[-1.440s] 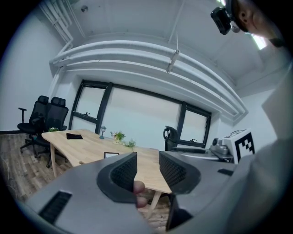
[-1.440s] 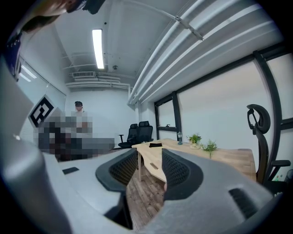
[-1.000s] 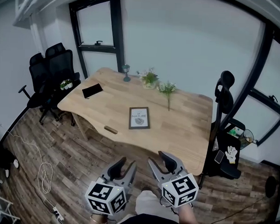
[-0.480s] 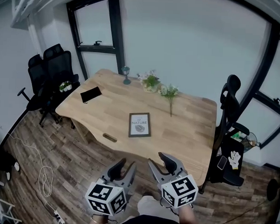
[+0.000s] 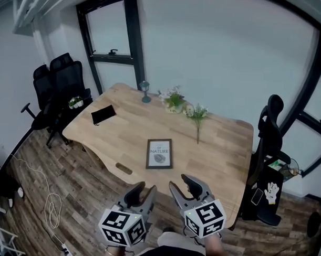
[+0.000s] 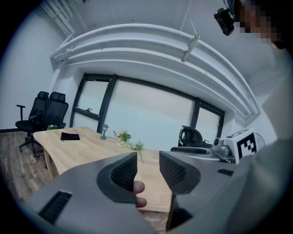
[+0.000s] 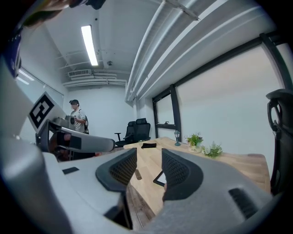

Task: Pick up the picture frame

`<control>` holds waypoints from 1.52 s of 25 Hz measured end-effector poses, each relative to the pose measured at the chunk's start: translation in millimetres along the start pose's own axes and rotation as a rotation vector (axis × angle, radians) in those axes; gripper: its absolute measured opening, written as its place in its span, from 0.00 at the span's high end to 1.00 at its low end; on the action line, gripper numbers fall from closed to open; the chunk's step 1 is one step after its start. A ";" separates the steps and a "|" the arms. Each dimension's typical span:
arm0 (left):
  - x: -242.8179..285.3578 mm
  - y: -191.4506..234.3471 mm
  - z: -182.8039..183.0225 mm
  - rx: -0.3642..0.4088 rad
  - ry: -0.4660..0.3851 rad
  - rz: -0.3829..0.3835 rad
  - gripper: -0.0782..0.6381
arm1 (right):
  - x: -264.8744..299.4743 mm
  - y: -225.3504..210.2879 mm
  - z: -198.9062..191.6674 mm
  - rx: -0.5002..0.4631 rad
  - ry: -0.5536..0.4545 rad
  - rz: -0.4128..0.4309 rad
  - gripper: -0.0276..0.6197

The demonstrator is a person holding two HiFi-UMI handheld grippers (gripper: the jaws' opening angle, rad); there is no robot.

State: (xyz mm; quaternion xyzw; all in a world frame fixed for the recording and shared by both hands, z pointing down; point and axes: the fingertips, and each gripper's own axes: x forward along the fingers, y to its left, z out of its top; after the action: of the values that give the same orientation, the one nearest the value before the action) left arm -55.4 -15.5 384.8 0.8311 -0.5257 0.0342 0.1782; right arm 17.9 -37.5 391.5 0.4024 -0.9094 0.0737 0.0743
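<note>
Below the near table edge, over the wood floor, both grippers hover side by side. Left gripper (image 5: 143, 191): jaws spread, gripping nothing; the person's fingertips (image 6: 138, 187) peek from behind one jaw. Right gripper (image 5: 185, 184): jaws spread, empty.

The picture frame (image 5: 159, 153) lies flat mid-table (image 5: 222, 153), well apart from both grippers, with nothing in the way.

Around it:
- small brown block (image 5: 123, 168) at the near edge
- black pouch (image 5: 103, 115) on the far left
- little lamp (image 5: 145, 91), potted flowers (image 5: 174, 100) and a loose sprig (image 5: 197, 118) along the far side

Black chairs (image 5: 59, 82) stand left of the table, another chair (image 5: 270, 135) right, with a white glove (image 5: 272, 192) on a black seat near it.

In the right gripper view only a corner of the frame shows; the rest is behind a jaw. A person (image 7: 78, 119) stands far back, too small to make out.
</note>
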 end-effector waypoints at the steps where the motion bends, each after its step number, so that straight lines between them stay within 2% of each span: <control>1: 5.2 1.3 1.2 -0.002 0.001 0.004 0.69 | 3.8 -4.3 0.6 -0.001 0.001 0.003 0.73; 8: 35.6 9.8 7.3 -0.020 0.009 0.026 0.69 | 27.1 -33.0 4.3 0.005 0.001 0.019 0.73; 20: 56.2 31.0 12.0 -0.022 0.022 0.052 0.69 | 57.3 -44.6 4.1 0.011 0.014 0.035 0.73; 38: 106.9 77.8 17.7 -0.036 0.042 0.043 0.69 | 115.2 -75.6 -2.5 -0.001 0.064 0.002 0.73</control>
State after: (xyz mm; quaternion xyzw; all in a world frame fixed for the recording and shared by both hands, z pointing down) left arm -79.1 -143.3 414.6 0.8155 -0.5400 0.0460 0.2031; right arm -2.4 -170.4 422.0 0.3989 -0.9071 0.0862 0.1035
